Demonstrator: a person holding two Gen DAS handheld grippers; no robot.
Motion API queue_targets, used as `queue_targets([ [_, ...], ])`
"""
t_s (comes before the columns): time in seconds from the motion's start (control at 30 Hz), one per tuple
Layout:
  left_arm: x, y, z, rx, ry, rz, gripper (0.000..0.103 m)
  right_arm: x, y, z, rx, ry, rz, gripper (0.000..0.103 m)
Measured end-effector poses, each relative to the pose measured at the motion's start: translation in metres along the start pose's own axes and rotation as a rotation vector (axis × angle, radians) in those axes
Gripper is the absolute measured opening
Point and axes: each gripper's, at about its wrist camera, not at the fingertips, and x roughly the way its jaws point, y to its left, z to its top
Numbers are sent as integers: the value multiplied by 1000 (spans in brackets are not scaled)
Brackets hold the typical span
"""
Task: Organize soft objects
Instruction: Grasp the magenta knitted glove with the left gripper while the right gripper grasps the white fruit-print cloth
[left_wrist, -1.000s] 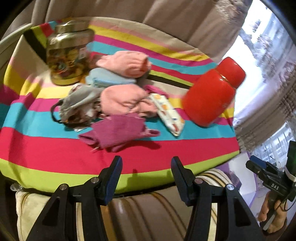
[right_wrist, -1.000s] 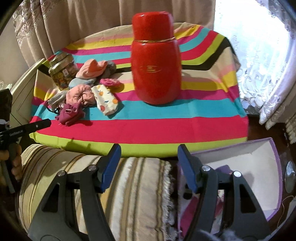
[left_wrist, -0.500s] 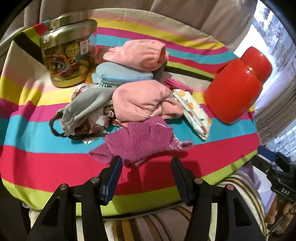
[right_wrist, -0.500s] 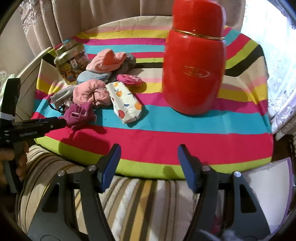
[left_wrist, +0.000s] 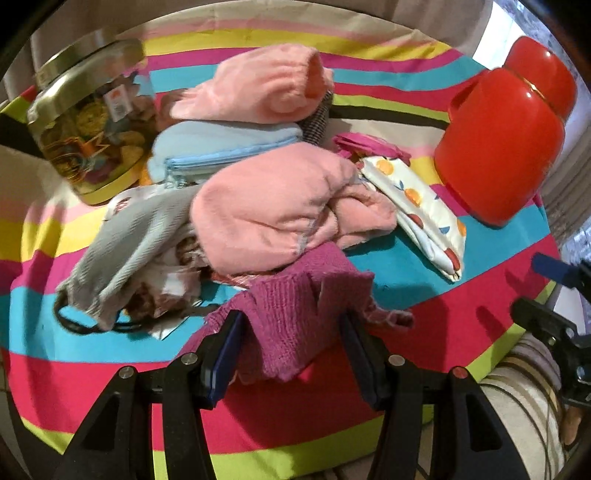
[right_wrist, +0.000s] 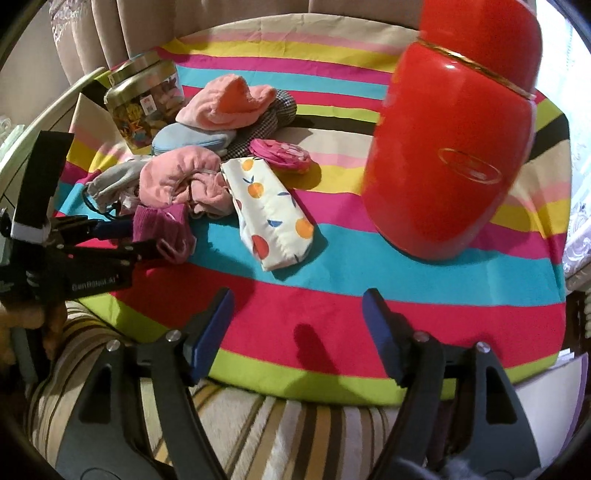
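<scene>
The left claw (left_wrist: 291, 332) straddles the magenta knit sock (left_wrist: 295, 306), pads apart from it. The right claw (right_wrist: 297, 325) is opening, empty, over the striped worktop (right_wrist: 332, 280). The jar (left_wrist: 85, 122) at ten o'clock is blurred.

Your left wrist view looks steeply down, close over the cloth pile (left_wrist: 273, 206). Your right wrist view sits farther back, pile at 10 o'clock. Both share the striped tablecloth (right_wrist: 332, 314) and red flask (right_wrist: 450, 155).
</scene>
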Motion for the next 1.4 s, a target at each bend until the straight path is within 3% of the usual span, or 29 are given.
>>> queue_targets([
  [0.17,3,-5,-2,43,-8,-10,53,16,8,12,-22,6,6,76],
  [0.23,1,-4,-4,48,-19,-28,46,24,13,18,-35,10,5,76],
  [0.37,-10,4,-8,5,-67,-107,18,36,22,27,-64,10,-4,77],
  [0.5,-16,14,-15,-42,-77,-201,16,48,26,34,-80,19,-14,77],
  [1.03,-43,32,-31,-145,-160,-288,15,85,27,52,-80,42,-31,77],
  [1.07,-44,33,-32,-147,-163,-292,15,87,27,53,-79,38,-28,74],
  [1.1,-44,33,-31,-148,-164,-293,15,87,27,54,-81,35,-26,62],
  [1.2,-46,34,-32,-155,-167,-295,15,87,27,53,-80,35,-14,46],
  [1.4,-55,27,-33,-156,-190,-292,15,69,23,45,-52,0,-18,38],
])
